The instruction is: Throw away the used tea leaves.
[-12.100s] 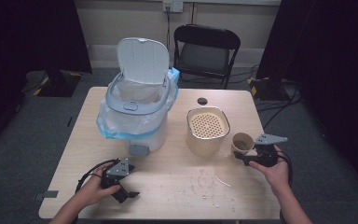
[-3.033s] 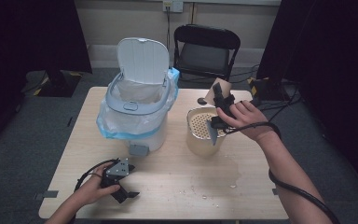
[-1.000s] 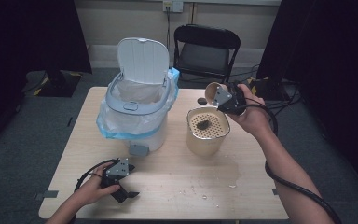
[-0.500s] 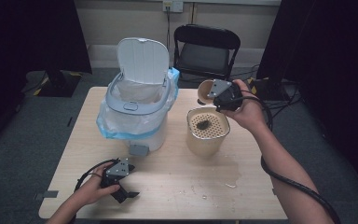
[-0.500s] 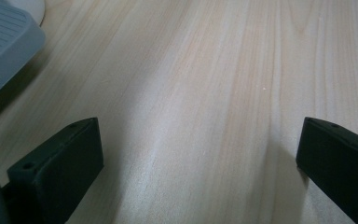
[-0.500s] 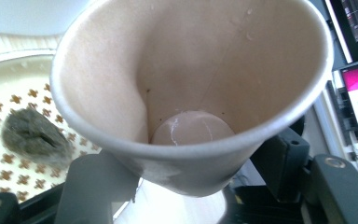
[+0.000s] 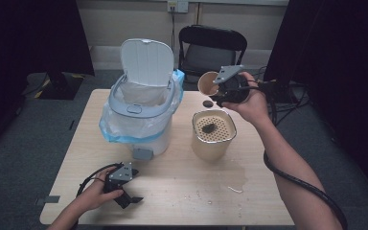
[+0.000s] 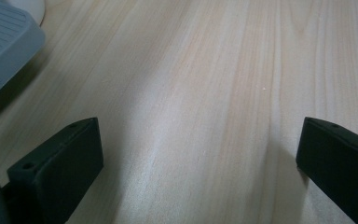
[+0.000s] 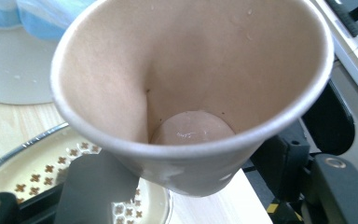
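My right gripper (image 7: pixel 215 88) is shut on a tan paper cup (image 7: pixel 207 83), held in the air above and behind the cream strainer canister (image 7: pixel 213 135). The cup (image 9: pixel 191 88) lies tipped on its side, mouth toward the bin, with only a wet film at its bottom. A dark lump (image 7: pixel 208 127) rests on the canister's perforated top. The white pedal bin (image 7: pixel 141 108) stands open with a blue-edged liner. My left gripper (image 7: pixel 130 200) rests open on the table near the front left edge; its jaws stand wide apart over bare wood (image 8: pixel 205 116).
A small dark round lid (image 7: pixel 207 103) lies on the table behind the canister. A wet patch and crumbs (image 7: pixel 232 179) sit in front of the canister. The bin's grey pedal (image 8: pixel 2 46) is close to my left gripper. A black chair (image 7: pixel 210 48) stands beyond the table.
My right gripper lifted the cup from the table's right side, tipped it over the canister, then drew it back and to the left. The dark lump appeared on the strainer. The left gripper stayed still.
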A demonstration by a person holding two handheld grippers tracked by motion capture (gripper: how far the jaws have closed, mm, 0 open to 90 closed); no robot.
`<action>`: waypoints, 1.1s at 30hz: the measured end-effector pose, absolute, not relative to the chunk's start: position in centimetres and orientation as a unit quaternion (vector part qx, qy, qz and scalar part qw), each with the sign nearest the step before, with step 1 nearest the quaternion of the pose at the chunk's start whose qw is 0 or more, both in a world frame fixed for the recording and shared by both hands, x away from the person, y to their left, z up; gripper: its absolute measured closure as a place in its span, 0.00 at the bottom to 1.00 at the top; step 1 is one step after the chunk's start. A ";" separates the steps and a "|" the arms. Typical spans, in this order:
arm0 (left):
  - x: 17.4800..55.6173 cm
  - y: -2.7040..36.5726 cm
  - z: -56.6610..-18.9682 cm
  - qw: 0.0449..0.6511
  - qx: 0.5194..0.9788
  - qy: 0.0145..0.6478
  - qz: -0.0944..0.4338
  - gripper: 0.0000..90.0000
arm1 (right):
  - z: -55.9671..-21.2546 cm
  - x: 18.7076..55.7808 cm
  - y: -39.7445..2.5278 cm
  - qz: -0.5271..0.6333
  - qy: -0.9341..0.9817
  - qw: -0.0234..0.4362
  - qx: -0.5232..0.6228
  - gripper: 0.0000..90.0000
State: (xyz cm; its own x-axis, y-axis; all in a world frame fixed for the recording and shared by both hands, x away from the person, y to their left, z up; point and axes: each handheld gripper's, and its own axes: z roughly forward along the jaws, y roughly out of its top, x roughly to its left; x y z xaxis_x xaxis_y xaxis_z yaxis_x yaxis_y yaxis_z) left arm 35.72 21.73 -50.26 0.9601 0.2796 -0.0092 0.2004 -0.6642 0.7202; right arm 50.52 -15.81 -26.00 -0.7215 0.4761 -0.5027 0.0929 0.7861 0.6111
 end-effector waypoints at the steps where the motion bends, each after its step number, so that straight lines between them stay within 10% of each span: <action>1: 35.7 21.7 -50.3 0.388 0.911 0.132 0.051 0.00 | -25.9 50.6 -15.6 0.285 0.886 0.330 0.160 0.44; 33: 35.7 21.7 -50.3 0.387 0.911 0.132 0.052 0.00 | -24.1 51.8 -13.6 0.350 0.882 0.255 0.189 0.44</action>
State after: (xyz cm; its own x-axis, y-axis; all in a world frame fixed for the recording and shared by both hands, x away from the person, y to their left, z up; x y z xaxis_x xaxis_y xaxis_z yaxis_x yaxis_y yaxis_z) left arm 35.71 21.73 -50.25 0.9598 0.2806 -0.0086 0.2008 -0.6648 0.7195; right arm 51.77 -13.56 -24.10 -0.7990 0.5110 -0.3169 0.1546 0.6838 0.7131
